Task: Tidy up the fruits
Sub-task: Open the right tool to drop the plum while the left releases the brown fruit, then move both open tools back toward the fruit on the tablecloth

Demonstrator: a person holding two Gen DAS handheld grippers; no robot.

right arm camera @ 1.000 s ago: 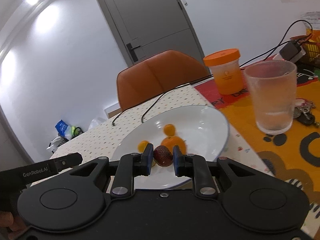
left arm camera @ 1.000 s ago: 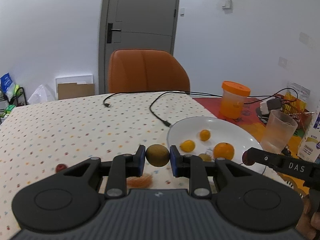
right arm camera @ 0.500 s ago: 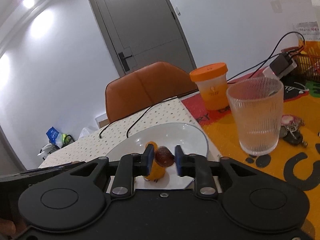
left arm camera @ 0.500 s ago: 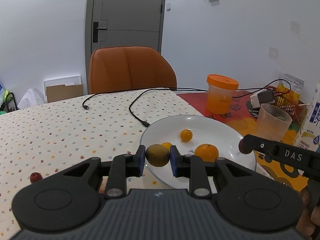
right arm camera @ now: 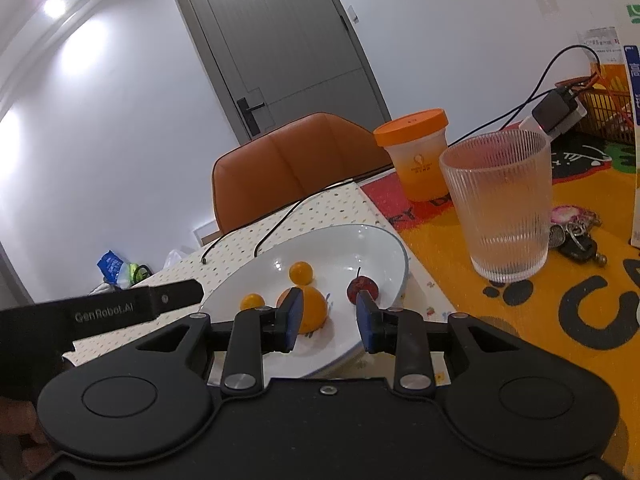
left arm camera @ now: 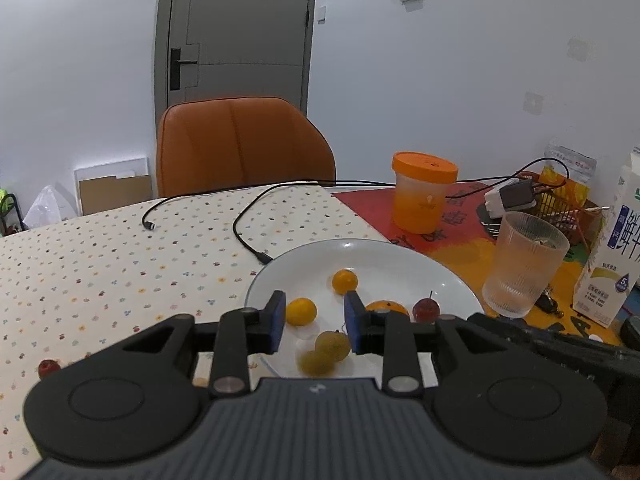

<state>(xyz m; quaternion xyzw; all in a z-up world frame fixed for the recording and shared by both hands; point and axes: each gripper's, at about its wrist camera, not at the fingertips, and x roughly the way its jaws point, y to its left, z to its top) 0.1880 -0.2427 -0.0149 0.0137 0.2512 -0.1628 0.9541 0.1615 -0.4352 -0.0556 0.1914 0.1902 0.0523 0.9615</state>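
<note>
both grippers open over the white plate, fruits lying on it.

the left gripper (left arm camera: 315, 326) has its fingers spread apart and holds nothing; a green-brown fruit (left arm camera: 332, 345) lies on the plate (left arm camera: 384, 252) just under the gap, and beside it is a second greenish shape, maybe its reflection, i cannot tell. the right gripper (right arm camera: 327, 322) is released too, its fingers wide and empty, with a small dark red fruit (right arm camera: 362, 288) resting on the plate just beyond the right finger. on the same plate are two small orange fruits (left arm camera: 301, 311) and a bigger orange (right arm camera: 310, 308). one more red fruit (left arm camera: 49, 368) lies on the dotted table (left arm camera: 100, 264), well apart from the plate. a ribbed glass (right arm camera: 502, 204) and an orange-lid cup (left arm camera: 422, 194) stand near the plate.
</note>
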